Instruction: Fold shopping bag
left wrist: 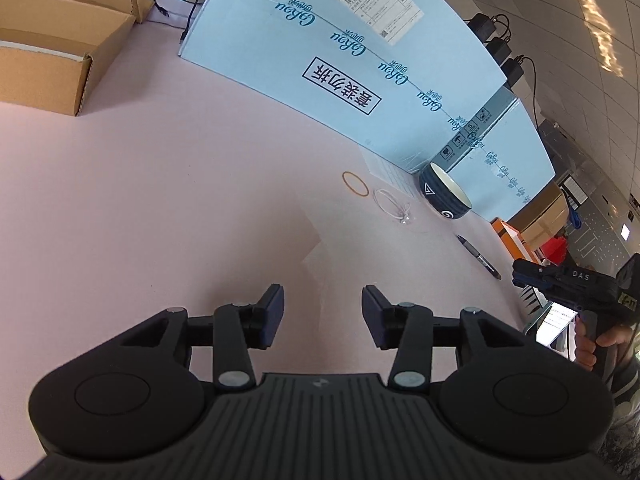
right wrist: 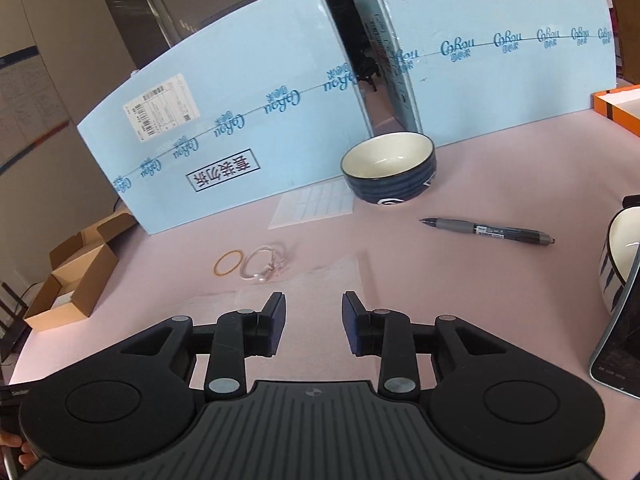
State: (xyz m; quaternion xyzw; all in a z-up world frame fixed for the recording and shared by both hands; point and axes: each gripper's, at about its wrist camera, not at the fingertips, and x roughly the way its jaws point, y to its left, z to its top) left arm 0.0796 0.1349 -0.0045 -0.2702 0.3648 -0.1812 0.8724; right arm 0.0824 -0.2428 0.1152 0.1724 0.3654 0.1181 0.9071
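Both hand-held grippers hang over a pink table, the left gripper [left wrist: 322, 316] and the right gripper [right wrist: 313, 322] each with jaws apart and nothing between the pads, while the shopping bag [right wrist: 316, 280], a thin clear film that is hard to make out, lies flat on the table just ahead of and under the fingers. To fold it cleanly, each gripper would likely need to pinch a near corner low against the table and carry the film over evenly. The rubber band [right wrist: 228, 263] and hair tie [right wrist: 262, 266] lie just ahead to the left and should stay clear.
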